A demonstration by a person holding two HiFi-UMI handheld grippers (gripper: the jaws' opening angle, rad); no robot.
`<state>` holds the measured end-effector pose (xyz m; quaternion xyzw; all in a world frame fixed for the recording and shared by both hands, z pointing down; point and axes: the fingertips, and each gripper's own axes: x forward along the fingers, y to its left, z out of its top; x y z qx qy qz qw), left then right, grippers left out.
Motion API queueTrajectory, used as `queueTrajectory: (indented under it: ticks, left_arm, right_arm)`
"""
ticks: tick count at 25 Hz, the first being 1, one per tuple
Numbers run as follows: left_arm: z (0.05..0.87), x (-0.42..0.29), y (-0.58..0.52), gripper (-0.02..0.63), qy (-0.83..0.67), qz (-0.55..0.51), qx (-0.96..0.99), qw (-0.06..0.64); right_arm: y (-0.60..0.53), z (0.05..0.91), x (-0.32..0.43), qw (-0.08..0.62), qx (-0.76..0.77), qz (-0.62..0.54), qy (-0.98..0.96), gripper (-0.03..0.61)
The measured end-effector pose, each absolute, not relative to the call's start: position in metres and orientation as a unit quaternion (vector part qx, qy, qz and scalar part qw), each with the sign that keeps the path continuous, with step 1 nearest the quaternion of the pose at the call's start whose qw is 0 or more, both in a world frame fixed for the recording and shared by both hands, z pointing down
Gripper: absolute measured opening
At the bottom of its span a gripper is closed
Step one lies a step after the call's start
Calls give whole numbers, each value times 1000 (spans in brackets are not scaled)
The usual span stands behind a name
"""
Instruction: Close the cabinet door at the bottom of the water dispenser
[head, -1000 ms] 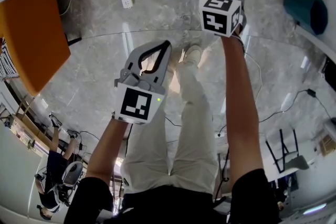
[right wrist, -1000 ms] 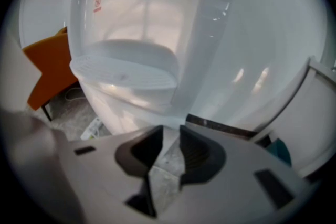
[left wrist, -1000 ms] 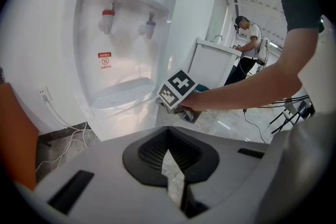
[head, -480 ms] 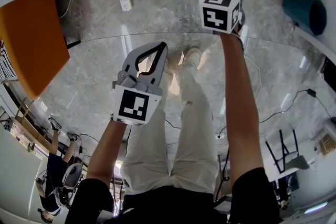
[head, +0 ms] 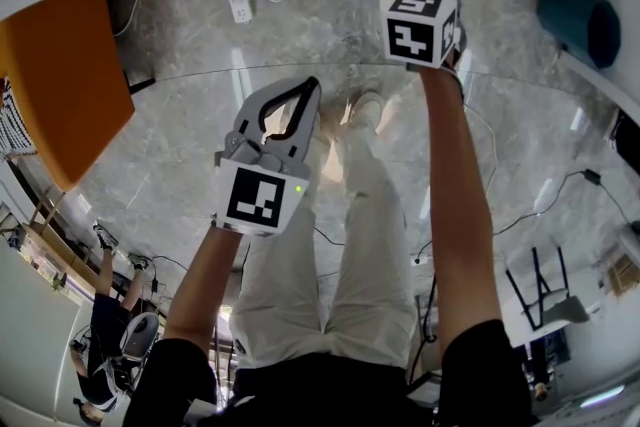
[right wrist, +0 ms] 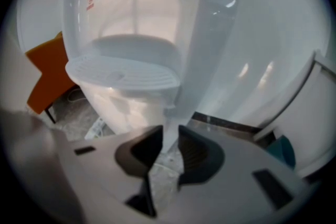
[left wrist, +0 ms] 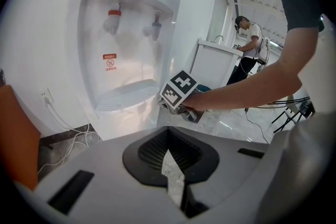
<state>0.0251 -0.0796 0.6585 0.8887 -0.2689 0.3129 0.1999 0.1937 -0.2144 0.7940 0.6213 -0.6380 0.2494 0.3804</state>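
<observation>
No shift: right gripper (right wrist: 167,150) jaws tight on cabinet door (right wrist: 181,89), left gripper (left wrist: 169,138) jaws together.

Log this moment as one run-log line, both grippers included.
right gripper: shut on cabinet door edge | left gripper: shut, empty, held clear of water dispenser | door: open, not yet closed

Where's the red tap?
In the left gripper view, the red tap sits upper left in the dispenser's recess, left of the other tap, above the tray.
</observation>
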Motion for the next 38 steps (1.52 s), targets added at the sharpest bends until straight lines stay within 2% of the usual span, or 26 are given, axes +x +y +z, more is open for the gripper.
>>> queueTrajectory:
  ticks: [6,17,38]
  left_arm:
    - [646,27,-85,11,-270,311,890,196]
    - [601,36,-79,11,-267,311,890,198]
    - [509,36,-74,11,-302,302,884,191]
  right_arm:
    - [-197,787,198,385,624,260,-628,77]
    - [-152,750,191,394,600,286,-634,54]
    - [-75,608,165,349,571,323,-669,34]
